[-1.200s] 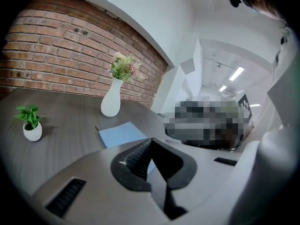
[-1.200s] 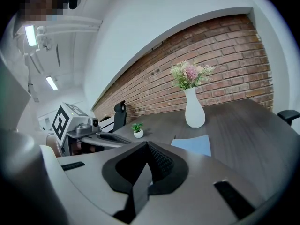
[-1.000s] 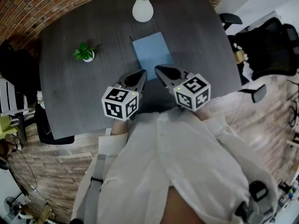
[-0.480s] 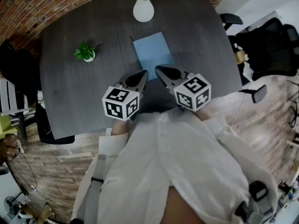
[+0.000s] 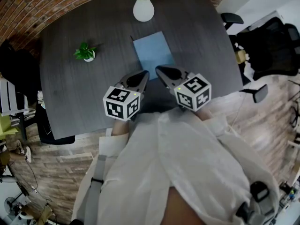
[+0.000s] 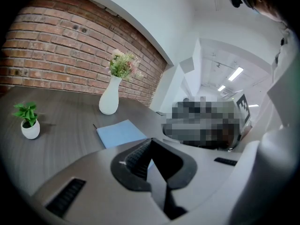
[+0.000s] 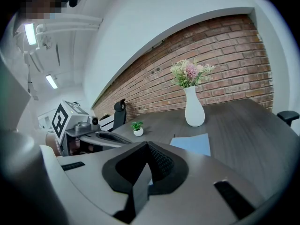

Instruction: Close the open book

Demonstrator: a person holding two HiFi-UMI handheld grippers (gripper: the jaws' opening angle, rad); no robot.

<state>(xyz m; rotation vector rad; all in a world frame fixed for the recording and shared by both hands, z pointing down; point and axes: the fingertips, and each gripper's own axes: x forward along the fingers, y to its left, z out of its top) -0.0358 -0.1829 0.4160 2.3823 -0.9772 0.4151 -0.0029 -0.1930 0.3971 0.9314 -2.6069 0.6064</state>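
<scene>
A light blue book (image 5: pixel 153 53) lies flat and closed on the dark grey table (image 5: pixel 70 93), its cover up; it also shows as the book (image 6: pixel 121 132) in the left gripper view and the book (image 7: pixel 193 144) in the right gripper view. My left gripper (image 5: pixel 144 74) hovers just short of the book's near edge, jaws shut with nothing between them. My right gripper (image 5: pixel 158 69) sits beside it, also shut and empty. Both point toward the book without touching it.
A white vase of flowers (image 5: pixel 143 7) stands at the table's far edge behind the book. A small potted plant (image 5: pixel 86 53) sits to the left. Black office chairs (image 5: pixel 269 46) stand off the table's right side. A brick wall (image 6: pixel 56 55) runs behind.
</scene>
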